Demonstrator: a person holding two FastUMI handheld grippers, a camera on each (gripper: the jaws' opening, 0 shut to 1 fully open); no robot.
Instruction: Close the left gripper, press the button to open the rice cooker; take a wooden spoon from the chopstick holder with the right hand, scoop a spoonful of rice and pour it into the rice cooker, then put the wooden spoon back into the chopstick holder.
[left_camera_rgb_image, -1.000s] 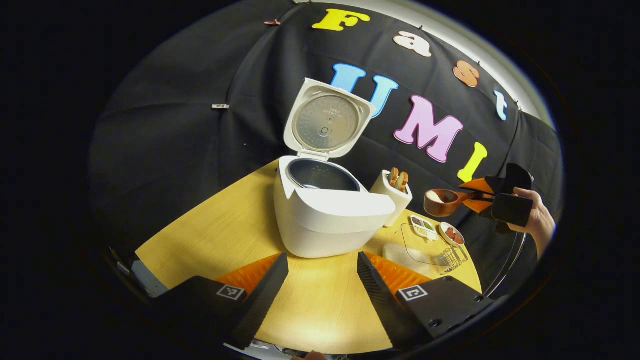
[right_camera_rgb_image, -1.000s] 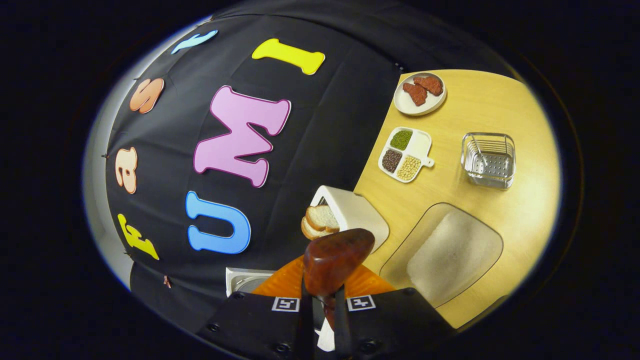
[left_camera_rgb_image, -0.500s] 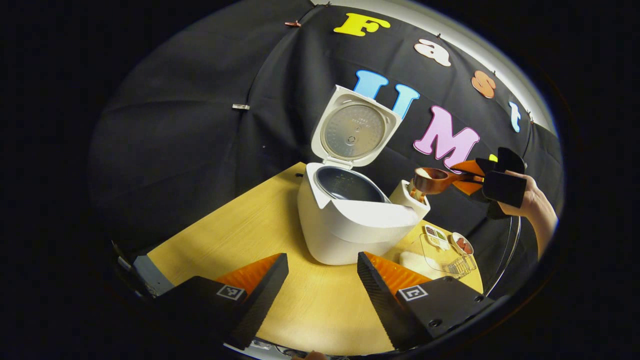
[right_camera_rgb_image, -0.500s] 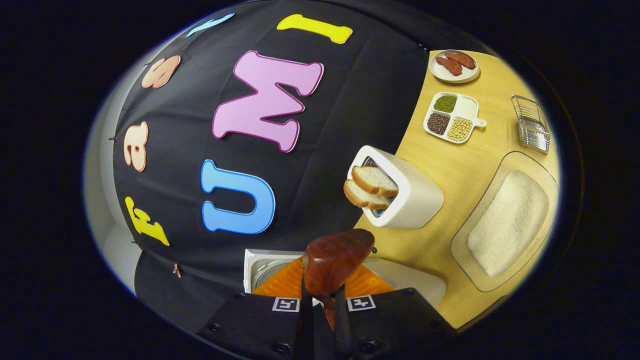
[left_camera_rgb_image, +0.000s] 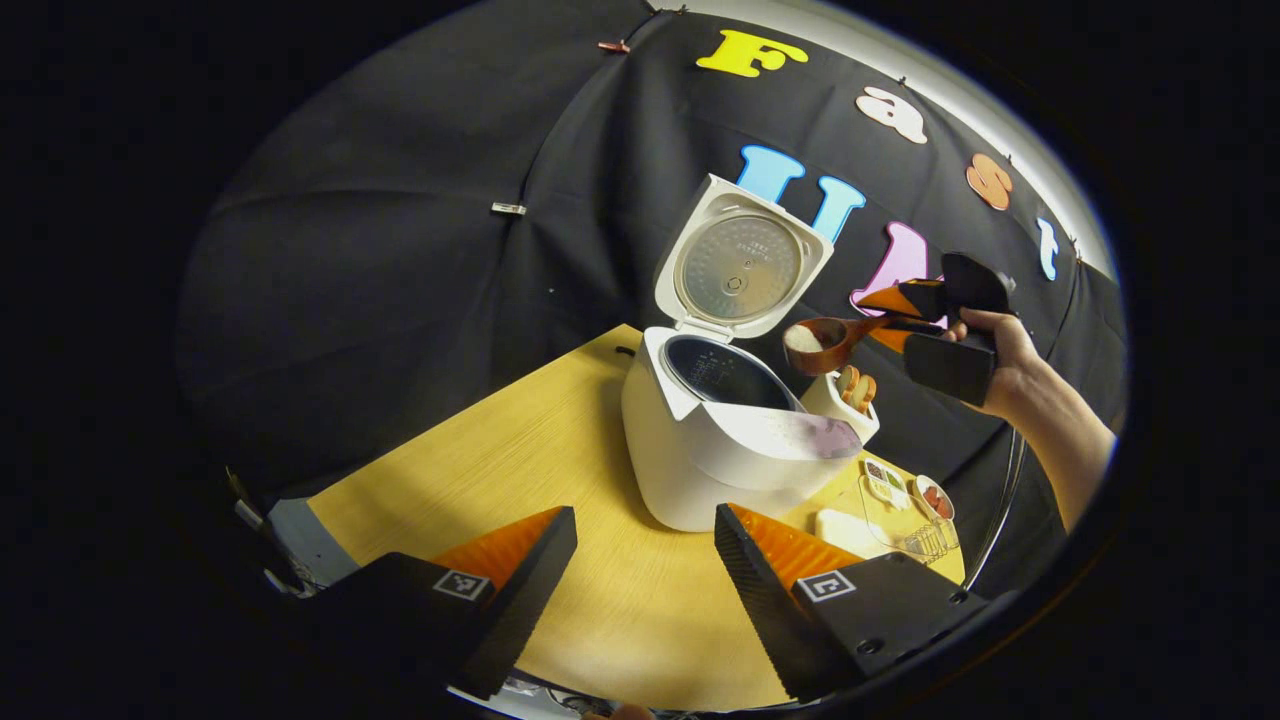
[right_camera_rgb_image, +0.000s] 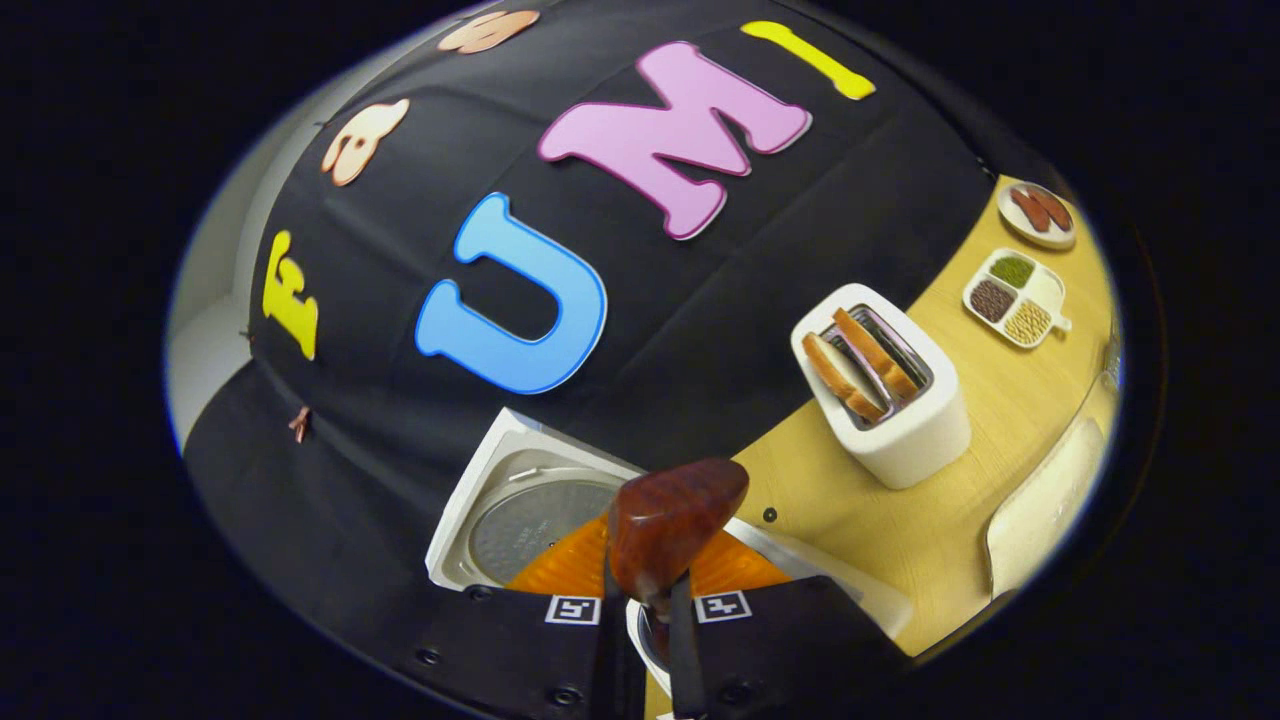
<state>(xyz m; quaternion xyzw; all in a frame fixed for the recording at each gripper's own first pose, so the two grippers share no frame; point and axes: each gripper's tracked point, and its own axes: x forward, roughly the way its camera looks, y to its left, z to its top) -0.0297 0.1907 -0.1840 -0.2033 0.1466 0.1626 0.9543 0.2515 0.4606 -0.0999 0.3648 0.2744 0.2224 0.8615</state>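
Left gripper (left_camera_rgb_image: 645, 560): yours sits low over the wooden table (left_camera_rgb_image: 480, 470), fingers spread apart, holding nothing.
Rice cooker (left_camera_rgb_image: 725, 440): on the table ahead of you, lid (left_camera_rgb_image: 740, 262) standing up, dark inner pot exposed.
Wooden spoon (left_camera_rgb_image: 825, 342): bowl carrying white rice, held in the air just right of the cooker's rim, above the toaster (left_camera_rgb_image: 852, 400).
Right gripper (right_camera_rgb_image: 640, 600): your fingers are clamped on the spoon's handle.
Rice tray (right_camera_rgb_image: 1045, 500): far right on the table.

Bright overhead light, sharp focus — strong fisheye bending at edges, soft shadows.
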